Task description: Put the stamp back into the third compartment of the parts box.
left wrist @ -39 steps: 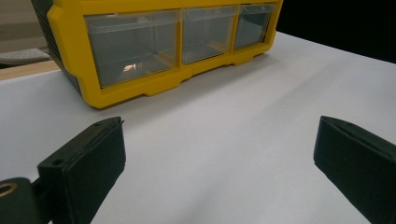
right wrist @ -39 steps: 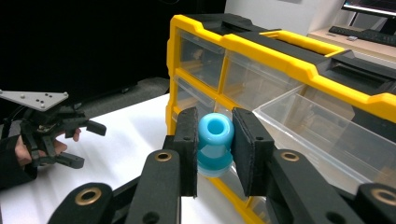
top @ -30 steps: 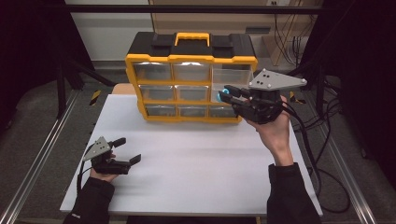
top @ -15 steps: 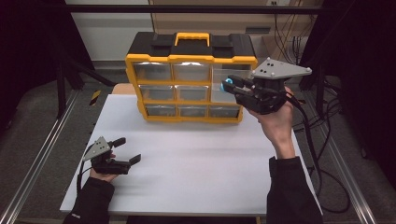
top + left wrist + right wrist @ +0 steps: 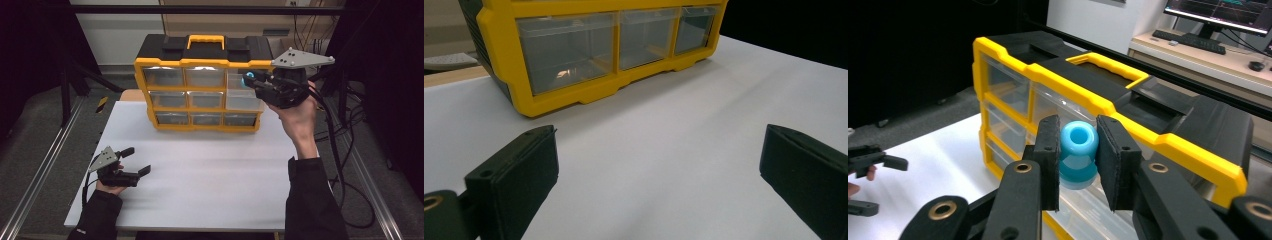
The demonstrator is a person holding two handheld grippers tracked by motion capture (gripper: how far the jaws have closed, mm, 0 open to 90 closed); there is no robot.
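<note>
Right tool (image 5: 248, 80) is pinching a small light-blue plastic spool (image 5: 1078, 152) between its pads, held up in the air at the right end of the yellow-and-black drawer organizer (image 5: 200, 62), about level with its top row and just in front of the rightmost drawer column. In the high view the top-right drawer (image 5: 242, 97) looks pulled out toward the person, though blur makes it hard to be sure how far; cannot tell from the right gripper view whether the spool is over the opening yet. So pickup reads as done, carry mostly done; drop into a drawer not yet done, and the drawer would then need pushing shut. Left tool (image 5: 134, 162) sits low on the white surface (image 5: 210, 170) near the front-left, well apart from the organizer, jaws spread wide with nothing between them, as the left gripper view confirms; it's idle for now. Bottom-left drawer (image 5: 566, 52) has some small item inside, too blurred to name. Remaining work by my read: line up, release, retreat, close the drawer.
</note>
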